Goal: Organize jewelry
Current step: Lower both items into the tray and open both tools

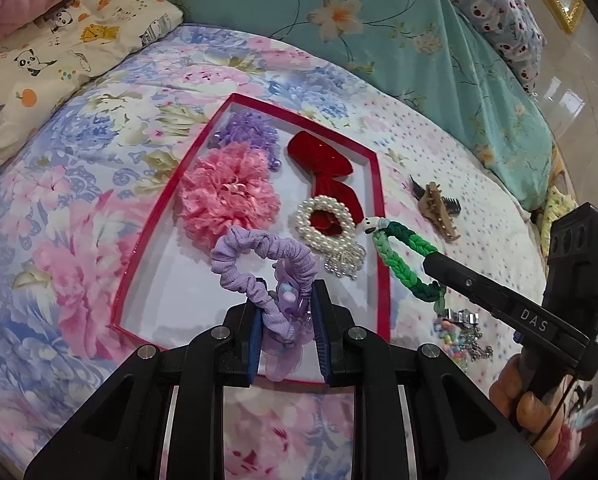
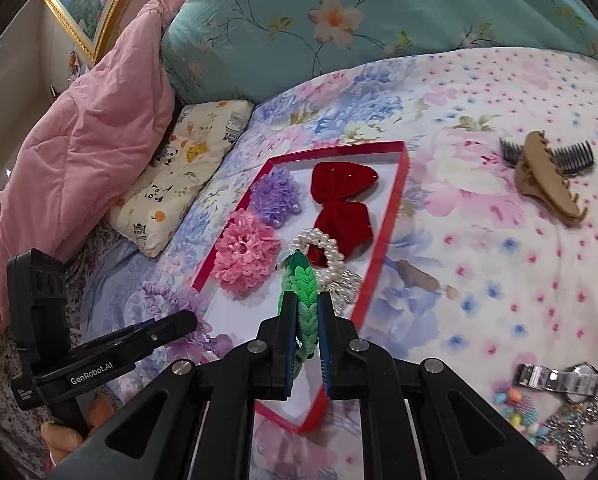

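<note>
A red-rimmed tray [image 1: 382,216] [image 2: 399,184] lies on the bed. It holds a lilac flower clip [image 1: 247,130], a pink flower clip [image 1: 229,196], a red bow [image 1: 323,160] and a pearl bracelet [image 1: 327,220]. My left gripper [image 1: 285,320] is shut on a lilac scrunchie [image 1: 259,256] and holds it over the tray's near end. My right gripper [image 2: 305,320] is shut on a green braided band [image 2: 301,284], which hangs over the tray's right rim; the band also shows in the left wrist view [image 1: 403,256].
A tan claw clip [image 2: 547,176] with a dark comb [image 2: 575,158] lies on the bedspread right of the tray. A metal watch [image 2: 559,378] and a beaded chain pile [image 2: 555,420] lie at the near right. Pillows [image 2: 187,164] and quilts lie behind.
</note>
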Motion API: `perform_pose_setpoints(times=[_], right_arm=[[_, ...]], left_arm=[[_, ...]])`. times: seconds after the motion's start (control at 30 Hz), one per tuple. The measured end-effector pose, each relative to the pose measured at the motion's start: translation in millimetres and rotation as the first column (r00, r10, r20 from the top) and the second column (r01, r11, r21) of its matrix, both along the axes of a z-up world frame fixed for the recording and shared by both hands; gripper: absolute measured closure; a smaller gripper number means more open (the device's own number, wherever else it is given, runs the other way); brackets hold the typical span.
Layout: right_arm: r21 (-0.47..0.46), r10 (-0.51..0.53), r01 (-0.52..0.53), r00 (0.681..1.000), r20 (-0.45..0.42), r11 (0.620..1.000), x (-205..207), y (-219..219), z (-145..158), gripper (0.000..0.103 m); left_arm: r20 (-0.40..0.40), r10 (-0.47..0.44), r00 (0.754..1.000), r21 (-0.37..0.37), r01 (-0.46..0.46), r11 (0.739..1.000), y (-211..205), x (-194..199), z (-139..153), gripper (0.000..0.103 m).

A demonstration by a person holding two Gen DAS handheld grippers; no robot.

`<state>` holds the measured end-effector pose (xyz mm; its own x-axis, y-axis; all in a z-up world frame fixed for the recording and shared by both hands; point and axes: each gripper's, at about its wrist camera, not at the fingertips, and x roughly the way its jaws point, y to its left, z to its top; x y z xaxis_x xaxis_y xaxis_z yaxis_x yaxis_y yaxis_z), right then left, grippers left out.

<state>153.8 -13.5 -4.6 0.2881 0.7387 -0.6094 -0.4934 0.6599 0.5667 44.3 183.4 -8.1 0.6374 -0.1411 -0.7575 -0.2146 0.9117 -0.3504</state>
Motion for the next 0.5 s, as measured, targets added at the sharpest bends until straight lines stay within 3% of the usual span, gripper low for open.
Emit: perform_pose_setpoints(times=[0.5], right_arm=[[-0.024, 0.010, -0.011, 0.999, -0.049, 1.000, 13.3, 42.2, -32.2, 0.094]], left_arm=[[-0.058, 0.023, 0.998, 0.040, -0.021, 0.999, 21.1, 28.8, -22.2, 0.083]])
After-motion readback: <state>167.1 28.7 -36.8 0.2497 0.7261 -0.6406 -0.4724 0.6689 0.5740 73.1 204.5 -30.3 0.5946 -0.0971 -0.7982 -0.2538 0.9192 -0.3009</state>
